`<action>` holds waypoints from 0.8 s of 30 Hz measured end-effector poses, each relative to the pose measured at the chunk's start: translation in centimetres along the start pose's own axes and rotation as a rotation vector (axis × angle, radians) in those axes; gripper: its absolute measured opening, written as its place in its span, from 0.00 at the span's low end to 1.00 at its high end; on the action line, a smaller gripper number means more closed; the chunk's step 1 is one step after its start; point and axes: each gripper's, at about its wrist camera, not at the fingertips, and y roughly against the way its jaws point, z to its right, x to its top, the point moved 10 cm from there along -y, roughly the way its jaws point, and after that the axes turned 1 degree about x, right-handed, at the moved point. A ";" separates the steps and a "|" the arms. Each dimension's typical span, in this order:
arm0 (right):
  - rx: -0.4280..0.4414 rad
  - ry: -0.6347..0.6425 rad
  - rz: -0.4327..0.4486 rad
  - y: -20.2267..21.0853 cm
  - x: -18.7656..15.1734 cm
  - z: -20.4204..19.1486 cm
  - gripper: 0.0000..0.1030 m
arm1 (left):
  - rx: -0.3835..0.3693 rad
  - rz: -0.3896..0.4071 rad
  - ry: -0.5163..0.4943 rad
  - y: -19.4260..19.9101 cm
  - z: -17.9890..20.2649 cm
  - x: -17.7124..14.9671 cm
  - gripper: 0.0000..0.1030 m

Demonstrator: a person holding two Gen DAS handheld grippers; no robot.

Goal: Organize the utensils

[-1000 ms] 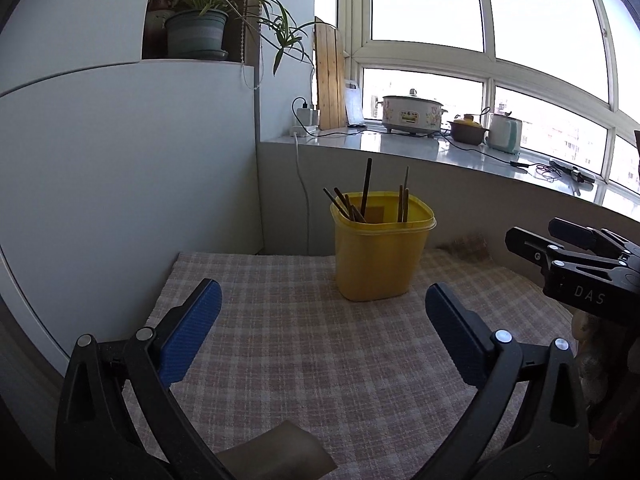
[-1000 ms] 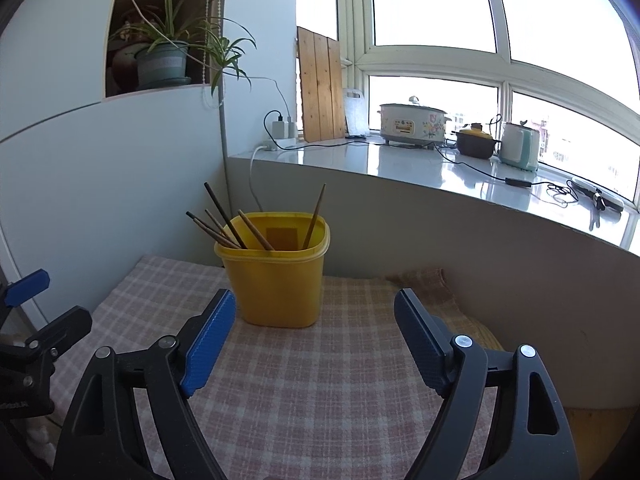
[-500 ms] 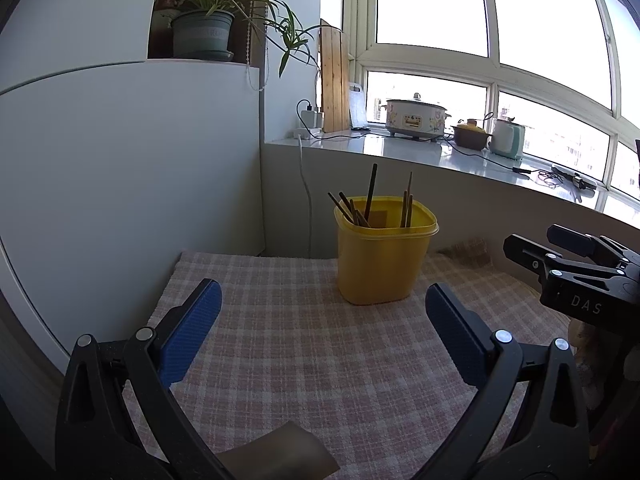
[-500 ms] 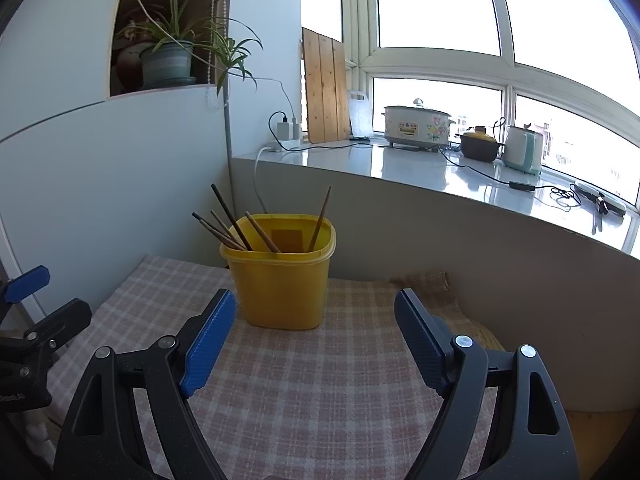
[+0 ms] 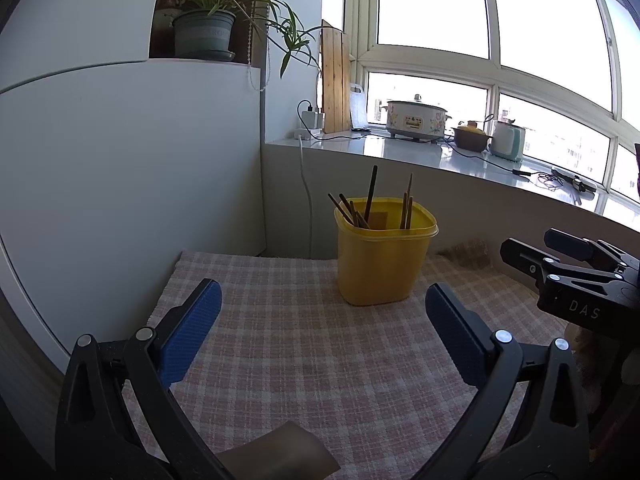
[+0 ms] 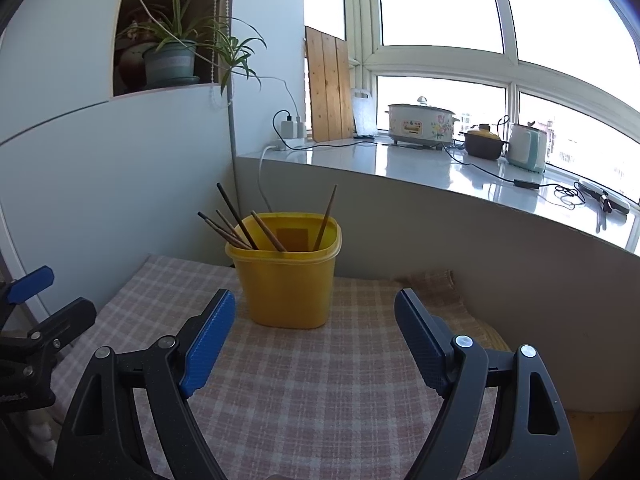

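Note:
A yellow plastic tub [image 5: 382, 256] stands on the checked cloth [image 5: 304, 344] near the far edge, with several brown chopsticks [image 5: 370, 200] standing in it. It also shows in the right wrist view [image 6: 288, 276], chopsticks [image 6: 236, 224] leaning left. My left gripper [image 5: 320, 320] is open and empty, held back from the tub, above the cloth. My right gripper [image 6: 314, 332] is open and empty, also short of the tub. The right gripper shows at the right edge of the left wrist view [image 5: 568, 276].
A white wall panel [image 5: 120, 184] runs along the left. A white sill [image 6: 440, 172] behind the table carries a cooker [image 6: 420, 124], a pot, a kettle and cables. A potted plant [image 6: 172, 60] sits in a niche. A brown card [image 5: 280, 456] lies at the near edge.
Both views have tilted slightly, so the tub sits a little higher and further right in frame. Both grippers stay open and empty.

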 end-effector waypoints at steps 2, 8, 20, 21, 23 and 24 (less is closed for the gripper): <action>-0.001 0.001 -0.002 0.0 0.0 0.0 0.79 | 0.000 0.001 0.000 0.0 0.0 0.0 1.00; -0.001 -0.001 0.000 0.1 0.0 0.0 0.79 | 0.001 0.000 0.002 0.0 -0.1 0.0 1.00; 0.003 -0.008 -0.003 0.0 0.0 0.0 0.79 | -0.001 -0.003 0.005 0.1 0.2 -0.2 1.00; 0.002 -0.008 -0.004 0.0 0.0 0.1 0.79 | -0.002 -0.003 0.005 0.1 0.3 -0.2 1.00; 0.003 -0.008 -0.004 0.0 -0.1 0.1 0.79 | 0.000 -0.003 0.004 0.1 0.3 -0.2 1.00; 0.004 -0.009 -0.005 0.0 -0.1 0.1 0.79 | 0.000 -0.003 0.003 0.1 0.3 -0.2 1.00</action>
